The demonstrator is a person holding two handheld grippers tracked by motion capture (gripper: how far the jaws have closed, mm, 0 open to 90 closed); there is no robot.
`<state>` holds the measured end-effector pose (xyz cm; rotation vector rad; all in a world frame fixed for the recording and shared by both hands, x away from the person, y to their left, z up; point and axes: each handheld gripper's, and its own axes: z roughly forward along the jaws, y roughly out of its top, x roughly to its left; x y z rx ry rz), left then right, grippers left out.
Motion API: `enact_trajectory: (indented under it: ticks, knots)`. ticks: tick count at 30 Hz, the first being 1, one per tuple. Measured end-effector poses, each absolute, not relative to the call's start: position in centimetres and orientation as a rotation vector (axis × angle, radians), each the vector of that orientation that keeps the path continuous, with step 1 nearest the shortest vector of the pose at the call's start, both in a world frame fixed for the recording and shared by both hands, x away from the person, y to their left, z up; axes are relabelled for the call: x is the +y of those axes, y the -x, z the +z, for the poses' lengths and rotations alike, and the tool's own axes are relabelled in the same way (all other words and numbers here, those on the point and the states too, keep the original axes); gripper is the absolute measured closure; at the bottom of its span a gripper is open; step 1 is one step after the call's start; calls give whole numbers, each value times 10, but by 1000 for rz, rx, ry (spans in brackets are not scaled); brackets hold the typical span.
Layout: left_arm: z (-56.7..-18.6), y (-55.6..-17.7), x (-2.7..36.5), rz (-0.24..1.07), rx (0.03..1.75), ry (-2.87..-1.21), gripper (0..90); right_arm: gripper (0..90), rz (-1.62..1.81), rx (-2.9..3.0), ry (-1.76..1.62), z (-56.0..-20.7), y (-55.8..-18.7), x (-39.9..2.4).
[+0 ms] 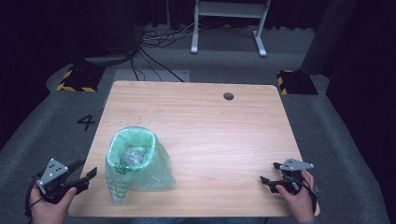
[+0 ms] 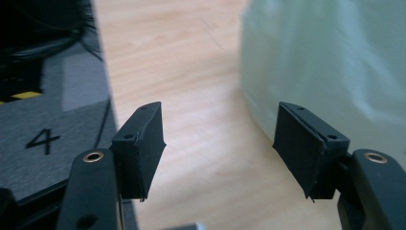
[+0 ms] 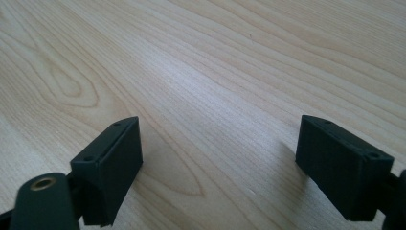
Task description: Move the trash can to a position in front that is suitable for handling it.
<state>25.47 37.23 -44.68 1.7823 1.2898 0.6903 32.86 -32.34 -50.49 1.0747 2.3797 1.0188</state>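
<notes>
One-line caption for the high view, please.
Green plastic bag holding crumpled contents stands on the wooden table, between the open left gripper and open right gripper, neither touching it.

green bags (image 1: 140, 161): 1 | grippers: 2 (left gripper (image 1: 86, 173), right gripper (image 1: 271, 173)) | tables (image 1: 210, 121): 1

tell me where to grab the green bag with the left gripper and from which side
Take the green bag by its rolled rim on the near left, coming in from the left with the left gripper. The bag stands open-mouthed with crumpled stuff inside, and its thin film rim is likely the easiest part for the open fingers to pinch.
</notes>
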Motion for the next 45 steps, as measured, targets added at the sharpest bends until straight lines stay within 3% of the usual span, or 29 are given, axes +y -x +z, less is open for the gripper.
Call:
enact_trajectory:
  ticks: [9, 18, 30, 45]
  knots:
    - [-461, -284, 339, 613, 1235, -1766, 325, 161, 1019, 2381, -1074, -505, -329, -323]
    - [-469, -290, 319, 580, 1211, -1787, 354, 160, 1015, 2375, -1081, -505, -329, -322]
    - [-472, -308, 265, 517, 1112, -1840, 338, 184, 1018, 2362, -1102, -504, -326, -321]
    - [-471, -327, 184, 534, 995, -1960, 326, 303, 1015, 2352, -1074, -500, -324, -315]
